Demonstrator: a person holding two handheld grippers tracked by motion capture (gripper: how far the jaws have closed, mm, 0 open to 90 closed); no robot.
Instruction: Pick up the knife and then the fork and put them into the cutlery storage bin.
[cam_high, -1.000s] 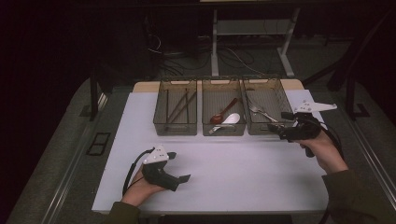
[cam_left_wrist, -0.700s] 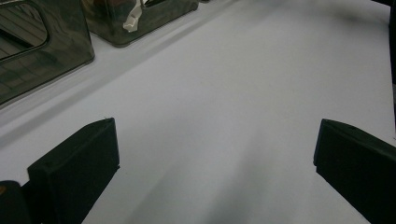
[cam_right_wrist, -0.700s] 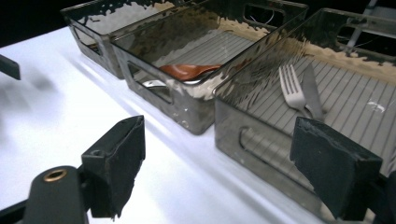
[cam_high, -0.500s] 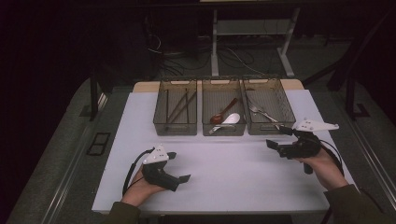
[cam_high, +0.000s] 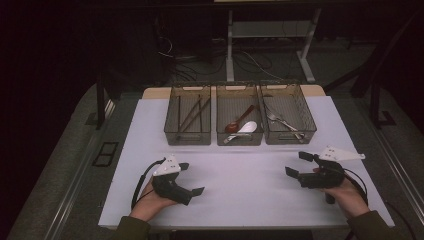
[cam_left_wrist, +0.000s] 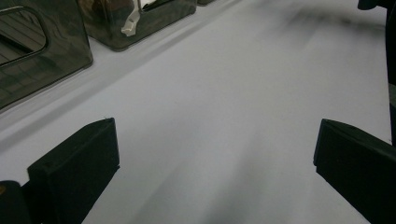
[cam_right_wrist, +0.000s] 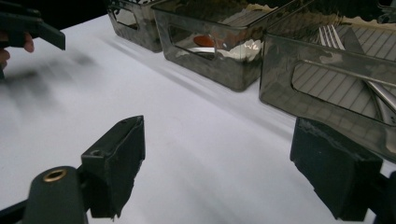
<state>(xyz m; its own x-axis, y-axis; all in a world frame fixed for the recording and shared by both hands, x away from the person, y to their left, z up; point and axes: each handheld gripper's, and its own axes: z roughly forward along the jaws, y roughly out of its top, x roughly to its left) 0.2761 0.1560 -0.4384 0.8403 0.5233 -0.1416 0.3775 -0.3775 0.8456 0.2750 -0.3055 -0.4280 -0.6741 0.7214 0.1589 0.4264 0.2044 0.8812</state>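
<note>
The high view looks forward and down from above the person's side, taking in the whole white table (cam_high: 240, 200) from some way off, with the left gripper (cam_high: 191, 178) and right gripper (cam_high: 299, 164) near its bottom edge. The left gripper view sits low and close, looking along its own wide-apart jaws across bare tabletop toward the bins ahead. The right gripper view looks likewise between its parted jaws. Both gripper views share the middle bin (cam_right_wrist: 219, 51) (cam_left_wrist: 140, 21); the right one also catches the left gripper far ahead.

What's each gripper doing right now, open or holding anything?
Left gripper: open, fingers wide apart, holding nothing, above the white table.
Right gripper: open, holding nothing, near the fork bin.
</note>
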